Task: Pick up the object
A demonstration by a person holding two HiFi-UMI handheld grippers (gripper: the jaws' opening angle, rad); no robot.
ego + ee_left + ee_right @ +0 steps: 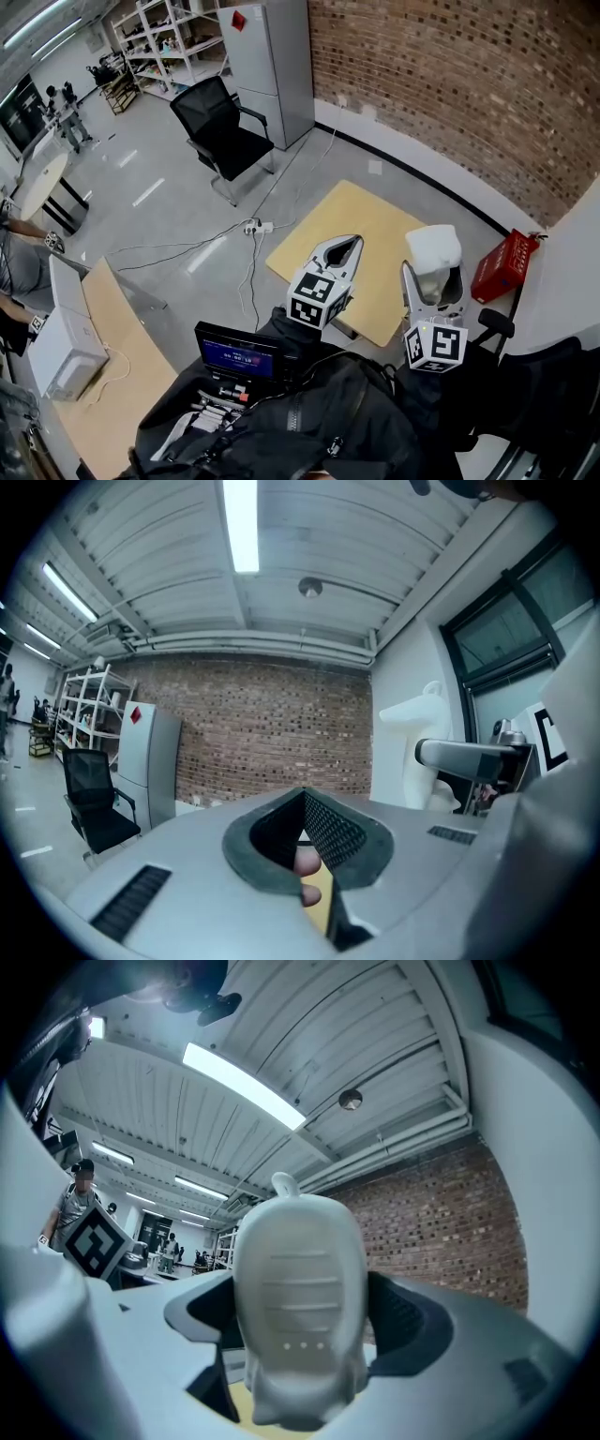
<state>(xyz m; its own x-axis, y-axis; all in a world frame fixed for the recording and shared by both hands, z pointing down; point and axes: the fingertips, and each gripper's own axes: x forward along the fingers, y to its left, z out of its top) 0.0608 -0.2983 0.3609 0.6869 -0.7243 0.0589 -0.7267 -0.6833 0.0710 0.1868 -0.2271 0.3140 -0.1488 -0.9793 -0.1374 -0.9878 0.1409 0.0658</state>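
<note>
White plastic object (pixel 298 1302) gripped over the yellow tabletop (pixel 361 220).
Right hand-held gripper (pixel 433 278) clamped on it; left hand-held gripper (pixel 304 803) closed, empty.

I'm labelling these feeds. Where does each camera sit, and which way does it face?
Head view: on the person's head, facing steeply down at the yellow board; dark clothing, left gripper and right gripper show.
Left gripper view: on the left gripper, facing the brick wall; shut jaws show.
Right gripper view: on the right gripper, tilted toward the ceiling; jaws clamp the white object.
Shared: all three show the white object.
</note>
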